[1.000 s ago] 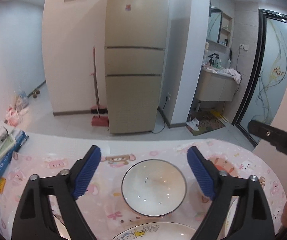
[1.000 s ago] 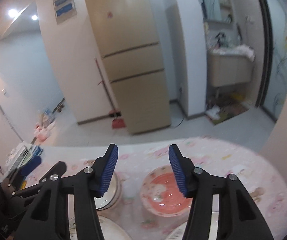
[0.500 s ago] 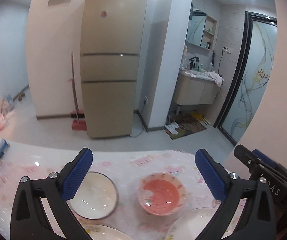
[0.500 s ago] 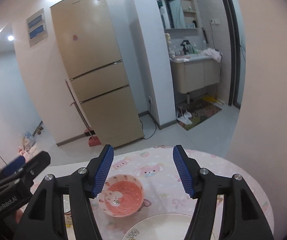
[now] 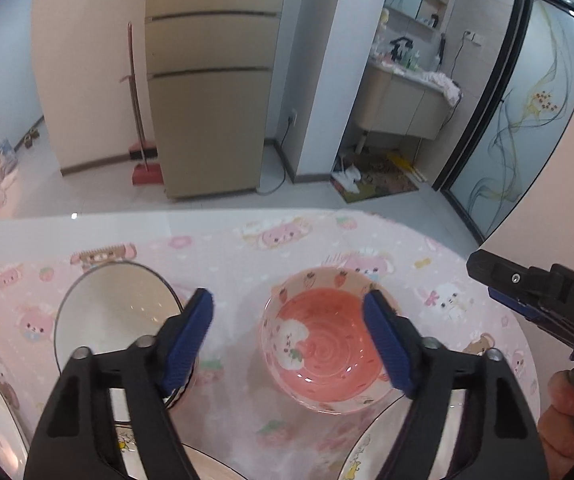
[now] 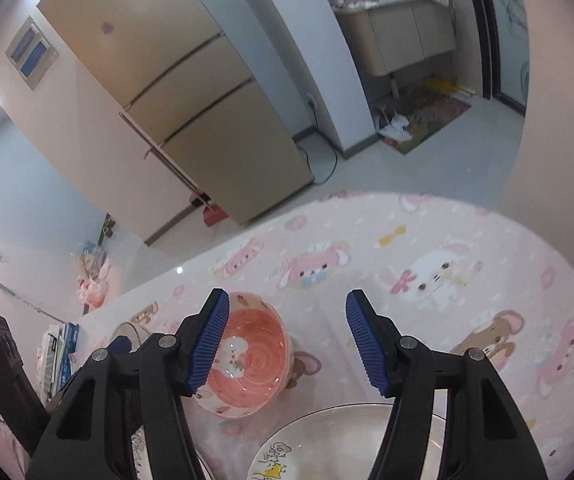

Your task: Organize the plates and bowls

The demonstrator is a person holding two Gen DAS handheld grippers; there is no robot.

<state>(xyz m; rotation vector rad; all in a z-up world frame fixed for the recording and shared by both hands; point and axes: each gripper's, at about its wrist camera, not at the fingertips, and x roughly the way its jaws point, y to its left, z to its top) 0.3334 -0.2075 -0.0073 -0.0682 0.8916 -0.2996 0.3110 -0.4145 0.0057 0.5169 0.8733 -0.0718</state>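
Since a second ago the left gripper (image 5: pixel 289 334) has shifted from the white bowl (image 5: pixel 113 314) toward the pink bowl (image 5: pixel 323 340), its jaws closing somewhat yet holding nothing. The right gripper (image 6: pixel 285 340) is open and empty, lower over the worktop (image 6: pixel 467 248).

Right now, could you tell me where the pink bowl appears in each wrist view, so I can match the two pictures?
Left wrist view: the pink bowl sits lower centre, between the left gripper fingers' blue pads.
Right wrist view: the same bowl lies lower left of centre, partly behind the right gripper's left-hand pad.
Shared landmark: the beige fridge stands beyond the table in both.
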